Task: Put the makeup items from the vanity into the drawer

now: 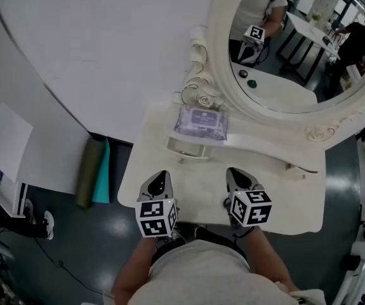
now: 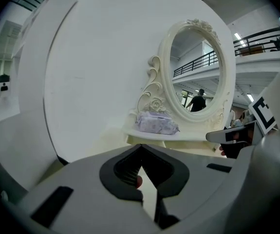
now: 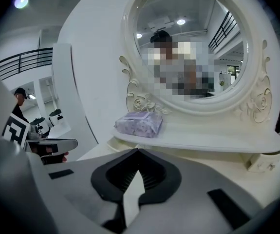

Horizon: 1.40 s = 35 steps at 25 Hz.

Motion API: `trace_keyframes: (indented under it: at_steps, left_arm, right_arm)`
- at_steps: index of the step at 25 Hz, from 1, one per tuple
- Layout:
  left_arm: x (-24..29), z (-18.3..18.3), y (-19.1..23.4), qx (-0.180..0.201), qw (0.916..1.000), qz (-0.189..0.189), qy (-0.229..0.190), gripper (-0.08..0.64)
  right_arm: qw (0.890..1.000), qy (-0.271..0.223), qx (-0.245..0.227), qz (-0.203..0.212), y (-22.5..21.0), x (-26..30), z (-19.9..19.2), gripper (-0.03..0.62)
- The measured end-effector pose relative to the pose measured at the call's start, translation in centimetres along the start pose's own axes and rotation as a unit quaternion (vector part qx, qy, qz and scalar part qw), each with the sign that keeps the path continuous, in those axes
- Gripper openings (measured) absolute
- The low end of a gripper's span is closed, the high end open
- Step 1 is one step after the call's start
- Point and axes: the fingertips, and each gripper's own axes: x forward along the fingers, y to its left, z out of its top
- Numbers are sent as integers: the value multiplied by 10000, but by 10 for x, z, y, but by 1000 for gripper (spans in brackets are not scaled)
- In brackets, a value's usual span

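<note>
Cream vanity (image 1: 188, 196) with a smooth painted finish and a soft satin sheen, its carved rose scrollwork framing a glossy glass mirror (image 1: 296, 56). On its shelf lies a lilac pack (image 1: 200, 122) of crinkled, faintly shiny plastic film. The left gripper (image 1: 162, 173) and right gripper (image 1: 232, 170) are matt grey moulded plastic with black ribbed pads (image 3: 125, 178). The dark floor (image 1: 93, 246) is polished and reflective.

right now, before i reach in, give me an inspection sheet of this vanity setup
surface: vanity top, bare at the front
job's things: lilac pack on the shelf by the mirror; drawer below it
clutter: nothing seen
grippers: left gripper and right gripper both shut, empty, over the front edge
cables: maybe one thin cable on the floor, left
surroundings: white curved wall, two rolled mats at its foot
</note>
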Motion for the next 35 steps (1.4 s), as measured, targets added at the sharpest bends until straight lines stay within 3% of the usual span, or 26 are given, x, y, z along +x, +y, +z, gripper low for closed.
trace_keyframes:
  at_steps: [8,16,26,35]
  left_arm:
    - [8,-3,-7,15,9999,-146,80,5]
    - [22,-10,-32,201,9981,-527,247,5]
    - [43,-28,-90,571,9872,-1354,614,5]
    - [52,-59,-115,784,9776,-1640,1058,5]
  right_arm:
    - [9997,-2,170,-173,-11,-10,-6,18]
    - [9974,-73,485,-534,-34,-28,-19,18]
    - [9865,56,1123,-1190,-70,-70,-60,21]
    - [9799,324,1560,-1198,-71,-78,-106,33]
